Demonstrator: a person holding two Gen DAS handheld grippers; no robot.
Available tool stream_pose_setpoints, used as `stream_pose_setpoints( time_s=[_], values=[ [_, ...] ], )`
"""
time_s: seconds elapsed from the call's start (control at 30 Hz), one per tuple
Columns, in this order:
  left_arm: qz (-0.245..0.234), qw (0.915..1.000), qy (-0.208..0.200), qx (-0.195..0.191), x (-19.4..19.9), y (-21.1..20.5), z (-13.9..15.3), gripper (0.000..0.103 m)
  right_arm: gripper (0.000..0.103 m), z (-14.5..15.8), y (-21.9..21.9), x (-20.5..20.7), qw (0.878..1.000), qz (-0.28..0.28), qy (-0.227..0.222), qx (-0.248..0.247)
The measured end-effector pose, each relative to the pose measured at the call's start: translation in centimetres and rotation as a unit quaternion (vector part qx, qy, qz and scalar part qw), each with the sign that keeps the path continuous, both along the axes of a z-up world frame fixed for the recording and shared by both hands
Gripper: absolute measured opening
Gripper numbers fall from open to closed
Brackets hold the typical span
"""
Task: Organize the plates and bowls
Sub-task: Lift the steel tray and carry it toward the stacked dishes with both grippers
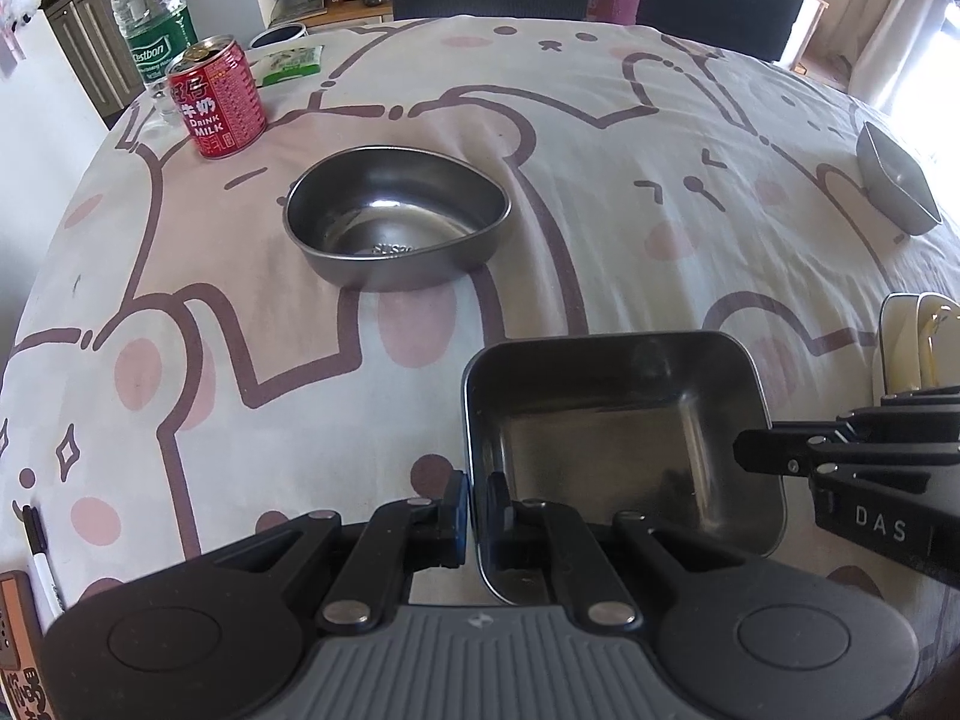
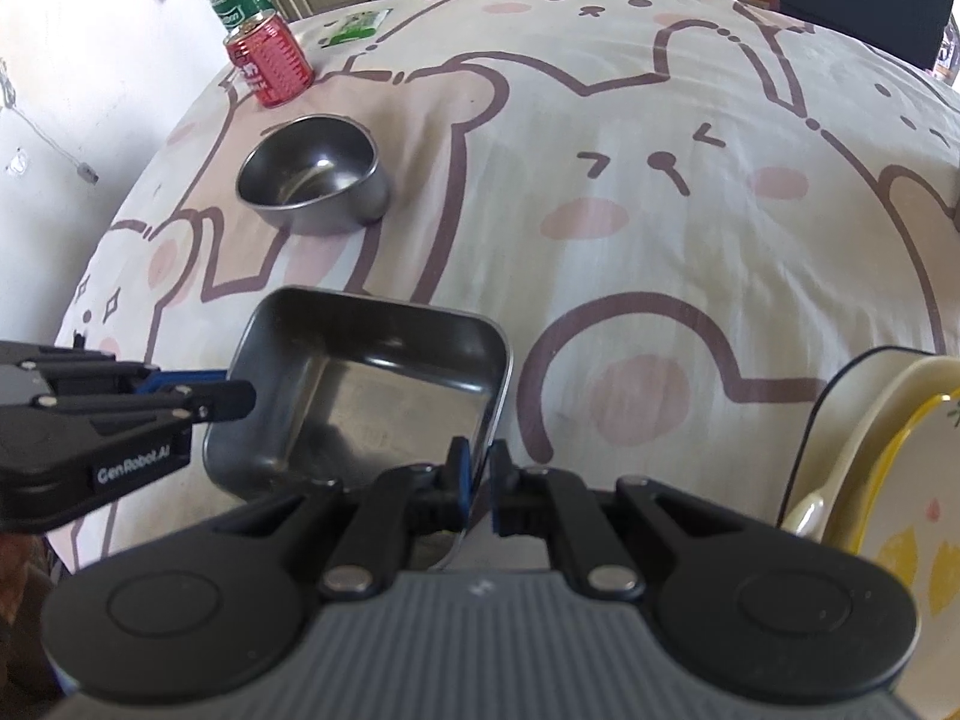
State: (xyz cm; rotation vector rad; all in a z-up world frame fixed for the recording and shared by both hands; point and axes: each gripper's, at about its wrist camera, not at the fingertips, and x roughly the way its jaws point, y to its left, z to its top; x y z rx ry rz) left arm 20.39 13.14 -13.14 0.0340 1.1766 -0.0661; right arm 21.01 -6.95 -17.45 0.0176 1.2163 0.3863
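Metal is what the square tray (image 1: 624, 420) is made of, so it is looking thin, stiff and light, and its shiny sides are probably slippery. It is sitting low over the cartoon cloth (image 1: 240, 360) near the front edge of the table. The left gripper (image 1: 477, 519) is pinching the tray's left wall with its fingers nearly closed, and the right gripper (image 2: 478, 486) is pinching the right wall the same way, one pad inside and one outside. Holding the thin rim on both sides is a good idea (one pinch alone might let it tip or slide). The left view is showing a small dark dish (image 1: 897, 186) far off to the right, which the right view is not showing. The right view is showing the cream and yellow plates (image 2: 888, 450) up close, just beside the tray. Both are showing the round bowl (image 2: 315, 177) and the red can (image 2: 270, 57).
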Motion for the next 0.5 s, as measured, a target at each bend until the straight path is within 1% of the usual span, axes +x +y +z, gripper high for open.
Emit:
stream_pose_setpoints(
  time_s=[0.33, 0.5],
  values=[
    [-0.001, 1.0000, -0.001, 0.003, 0.01, -0.02, 0.02, 0.007, 0.008, 0.09, -0.04, -0.42, 1.000, 0.004, 0.003, 0.002],
    [0.000, 0.9999, 0.002, 0.016, 0.10, 0.06, -0.07, 0.011, 0.009, 0.07, -0.14, -0.54, 1.000, 0.003, 0.000, 0.002]
  ],
)
